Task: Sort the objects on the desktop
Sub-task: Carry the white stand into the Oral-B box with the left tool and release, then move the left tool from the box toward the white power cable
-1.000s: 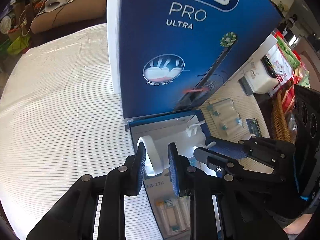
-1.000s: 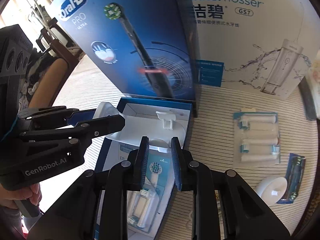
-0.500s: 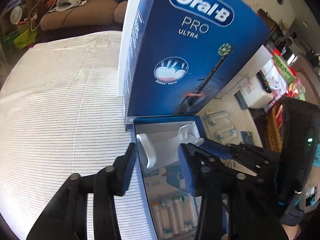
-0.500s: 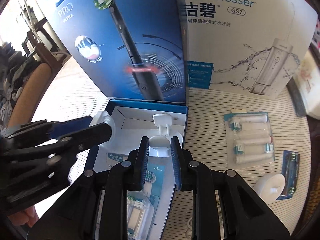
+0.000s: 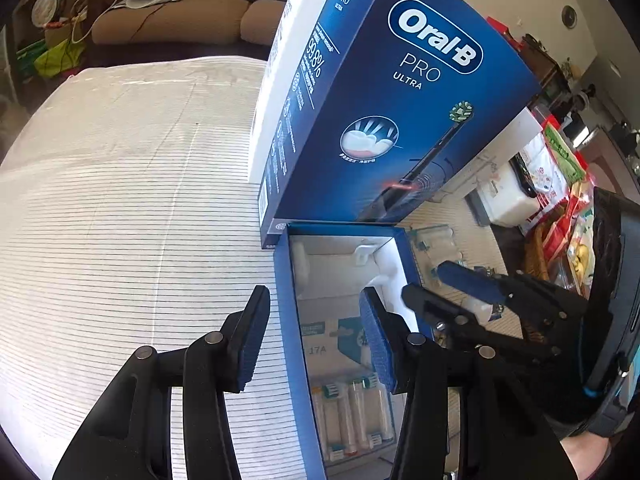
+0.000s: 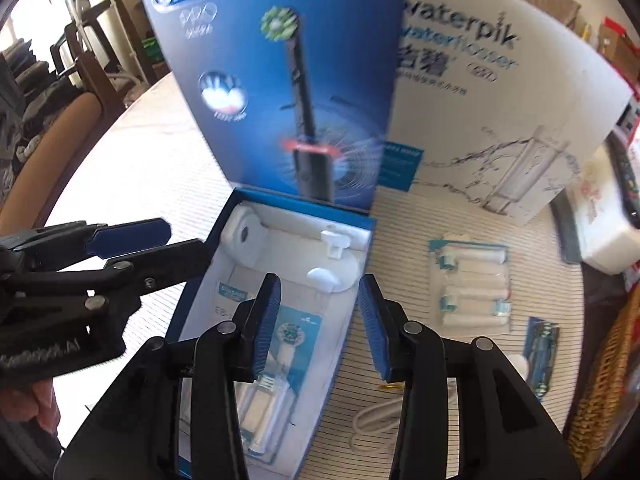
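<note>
The open blue Oral-B tray (image 5: 282,320) (image 6: 200,280) lies on the striped tablecloth, with its tall blue lid (image 5: 400,120) standing behind it. In the tray are a white charger base (image 6: 244,236) in the far left corner, a white holder (image 6: 336,240) and a pack of brush heads (image 6: 280,344). My left gripper (image 5: 314,340) is open and straddles the tray's left wall without touching it. My right gripper (image 6: 320,324) hangs over the tray's right side; its jaws are opening and grip nothing. Each gripper shows in the other's view: right gripper (image 5: 452,292), left gripper (image 6: 160,240).
A white Waterpik box (image 6: 500,120) stands right of the lid. On the cloth to the right lie another brush-head pack (image 6: 476,284), a small blue pack (image 6: 540,344) and a white cable (image 6: 376,420). A wicker basket (image 6: 600,380) and packets crowd the right edge.
The left gripper, shut on the white charger base a second ago, has opened and left it in the tray's far left corner. The right gripper's jaws have spread wider. Both grippers drew back slightly.
</note>
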Demonstrator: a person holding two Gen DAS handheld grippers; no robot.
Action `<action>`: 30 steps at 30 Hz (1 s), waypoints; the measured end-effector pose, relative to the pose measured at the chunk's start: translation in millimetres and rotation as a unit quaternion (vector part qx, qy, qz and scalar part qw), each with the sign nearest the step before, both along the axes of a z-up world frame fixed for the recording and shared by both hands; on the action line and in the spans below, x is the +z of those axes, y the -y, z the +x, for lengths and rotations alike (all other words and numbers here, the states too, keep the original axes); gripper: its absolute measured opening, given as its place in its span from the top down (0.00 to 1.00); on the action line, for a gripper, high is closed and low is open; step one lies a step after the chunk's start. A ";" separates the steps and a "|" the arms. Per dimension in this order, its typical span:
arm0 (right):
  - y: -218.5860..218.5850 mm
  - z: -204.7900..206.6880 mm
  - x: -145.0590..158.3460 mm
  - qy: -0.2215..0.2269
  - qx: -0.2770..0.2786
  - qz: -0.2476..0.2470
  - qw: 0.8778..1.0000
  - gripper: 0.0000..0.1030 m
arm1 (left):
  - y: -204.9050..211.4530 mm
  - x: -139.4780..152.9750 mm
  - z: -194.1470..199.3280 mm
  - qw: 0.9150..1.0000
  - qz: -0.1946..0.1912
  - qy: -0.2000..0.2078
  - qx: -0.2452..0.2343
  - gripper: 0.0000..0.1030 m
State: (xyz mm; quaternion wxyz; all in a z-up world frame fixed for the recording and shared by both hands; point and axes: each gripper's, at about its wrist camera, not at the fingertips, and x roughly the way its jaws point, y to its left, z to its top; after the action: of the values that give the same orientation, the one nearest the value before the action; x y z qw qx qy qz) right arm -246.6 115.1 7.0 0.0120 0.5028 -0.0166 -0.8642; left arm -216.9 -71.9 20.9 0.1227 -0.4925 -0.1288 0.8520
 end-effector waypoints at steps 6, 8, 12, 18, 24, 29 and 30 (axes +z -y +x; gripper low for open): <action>-41.3 10.9 7.7 -0.011 -0.015 -0.029 0.999 0.63 | -1.8 -0.8 3.0 1.000 -0.008 0.004 -0.008 0.53; -49.3 17.2 7.9 -0.014 -0.015 -0.053 0.998 0.63 | -0.3 0.6 5.0 1.000 -0.010 0.004 -0.007 0.51; -82.2 27.0 9.0 -0.013 -0.020 -0.100 0.995 0.63 | -0.1 8.4 12.3 1.000 -0.007 0.001 -0.012 0.30; -115.3 52.8 21.0 -0.010 -0.026 -0.091 0.995 0.60 | -40.7 28.2 33.8 0.996 -0.040 -0.026 -0.069 0.24; -153.6 96.5 23.1 0.002 -0.046 -0.087 0.995 0.59 | -111.1 30.0 57.0 0.984 -0.072 -0.042 -0.160 0.24; -194.0 111.0 4.5 0.010 -0.082 -0.122 0.989 0.59 | -160.9 18.9 71.6 0.972 -0.113 -0.044 -0.202 0.24; -199.8 111.9 2.5 0.009 -0.084 -0.125 0.989 0.59 | -170.0 15.2 72.1 0.970 -0.122 -0.042 -0.208 0.24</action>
State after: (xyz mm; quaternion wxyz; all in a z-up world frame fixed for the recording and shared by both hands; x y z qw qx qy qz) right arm -134.7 314.9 9.5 0.0021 0.5015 -0.1663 -0.8490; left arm -144.9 98.0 36.1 0.2411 -0.4833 0.0866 0.8372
